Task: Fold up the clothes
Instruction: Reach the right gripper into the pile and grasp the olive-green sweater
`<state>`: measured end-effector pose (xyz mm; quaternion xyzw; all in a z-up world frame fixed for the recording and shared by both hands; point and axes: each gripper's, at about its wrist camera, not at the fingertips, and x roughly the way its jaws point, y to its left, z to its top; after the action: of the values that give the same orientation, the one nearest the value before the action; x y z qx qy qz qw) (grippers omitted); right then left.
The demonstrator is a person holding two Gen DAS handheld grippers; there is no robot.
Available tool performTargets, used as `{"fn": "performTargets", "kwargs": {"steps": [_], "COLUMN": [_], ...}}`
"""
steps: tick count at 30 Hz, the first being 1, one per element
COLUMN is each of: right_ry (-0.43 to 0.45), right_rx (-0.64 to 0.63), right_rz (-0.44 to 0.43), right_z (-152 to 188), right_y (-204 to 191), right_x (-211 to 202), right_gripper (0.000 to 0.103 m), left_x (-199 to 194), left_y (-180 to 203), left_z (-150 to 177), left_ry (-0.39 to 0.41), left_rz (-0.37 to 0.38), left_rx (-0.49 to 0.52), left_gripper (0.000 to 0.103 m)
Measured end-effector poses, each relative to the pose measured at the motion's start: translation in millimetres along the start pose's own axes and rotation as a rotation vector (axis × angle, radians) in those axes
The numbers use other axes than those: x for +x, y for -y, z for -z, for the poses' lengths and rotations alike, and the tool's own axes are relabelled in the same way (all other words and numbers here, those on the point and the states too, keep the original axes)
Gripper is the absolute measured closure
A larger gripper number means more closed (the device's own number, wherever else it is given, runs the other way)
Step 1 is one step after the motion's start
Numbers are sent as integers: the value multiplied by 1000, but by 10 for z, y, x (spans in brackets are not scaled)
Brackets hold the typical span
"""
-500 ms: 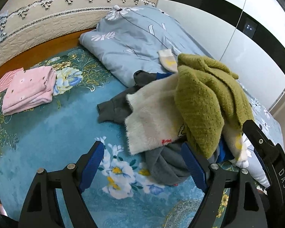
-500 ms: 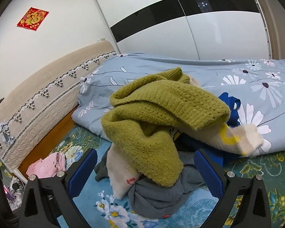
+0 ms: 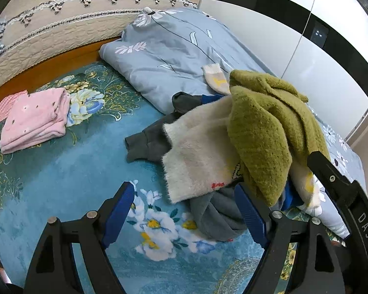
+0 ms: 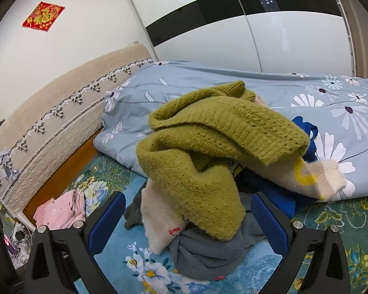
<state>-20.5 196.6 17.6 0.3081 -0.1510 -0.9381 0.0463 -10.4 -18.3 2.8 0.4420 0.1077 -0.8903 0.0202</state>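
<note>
On the bed (image 3: 61, 176) | green sweater (image 4: 203, 152) hides most of the pile | left gripper (image 3: 184, 210), right gripper (image 4: 187, 223) both spread wide, empty

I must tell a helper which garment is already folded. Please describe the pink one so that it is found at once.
Start from the beige quilted headboard. On the teal floral bedspread near it lies the pink folded garment, apart from the heap of clothes. It alone is pink, flat and neatly folded.

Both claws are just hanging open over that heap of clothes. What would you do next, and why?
Probably lower the right gripper onto the green sweater and close on it. It lies on top of the pile, over the cream and grey garments, and both sets of jaws are open and empty.
</note>
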Motion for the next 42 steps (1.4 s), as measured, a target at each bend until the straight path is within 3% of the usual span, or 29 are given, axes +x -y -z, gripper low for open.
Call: {"fn": "performTargets", "kwargs": {"steps": [9, 11, 15, 19, 22, 27, 28, 30, 33, 37, 42], "right_ry": [-98, -100, -84, -83, -130, -199, -222, -272, -283, -226, -109], "right_rx": [-76, -131, -228, -324, -344, -313, -309, -299, -271, -185, -105], "right_rz": [25, 68, 129, 131, 129, 173, 175, 179, 188, 145, 20], "right_z": [-178, -295, -575, -838, -978, -1113, -1117, -1117, -1141, -1312, -1510], "right_y": [-66, -105, -288, -610, -802, -925, -920, -899, -817, -642, -372], "right_x": [283, 374, 526, 717, 927, 1232, 1290, 1395, 1375, 1104, 406], "right_gripper": [0, 0, 0, 0, 2, 39, 42, 65, 87, 91, 92], "left_x": [-30, -48, -55, -31, -56, -96, -95, -93, -81, -83, -115], "left_y": [-130, -165, -277, -432, -556, -789, -851, -975, -1154, -1329, -1515], "left_z": [-44, -48, -63, -107, -115, -62, -41, 1, 84, 241, 440], "left_ry": [46, 60, 69, 27, 24, 35, 34, 32, 20, -1, -7], "left_rz": [64, 69, 69, 59, 58, 37, 33, 24, 23, 18, 25], "left_rx": [16, 30, 30, -2, -14, 0, -6, -18, -55, -102, -160], "left_gripper": [19, 19, 19, 19, 19, 19, 19, 19, 19, 19, 19]}}
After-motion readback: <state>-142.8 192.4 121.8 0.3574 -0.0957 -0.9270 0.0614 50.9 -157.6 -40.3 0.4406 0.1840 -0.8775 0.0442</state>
